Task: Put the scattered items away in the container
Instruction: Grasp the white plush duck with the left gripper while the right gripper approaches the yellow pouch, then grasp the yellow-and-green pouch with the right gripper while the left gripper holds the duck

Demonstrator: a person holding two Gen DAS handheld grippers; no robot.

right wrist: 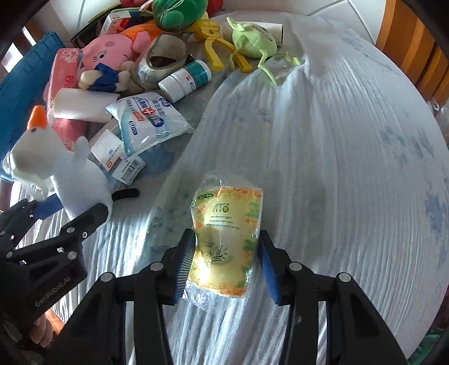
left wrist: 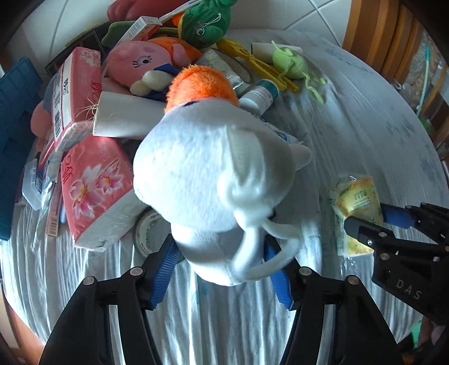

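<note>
My left gripper is shut on a white plush goose with an orange beak and holds it above the cloth; the goose also shows in the right wrist view. My right gripper has its blue pads on both sides of a yellow snack pouch lying on the cloth; the pouch also shows in the left wrist view. A blue crate stands at the far left edge.
A pile lies at the back left: pink tissue packs, a pink plush, a green frog plush, a white bottle, a wipes pack, yellow tongs, a light green pouch. A wooden chair stands at back right.
</note>
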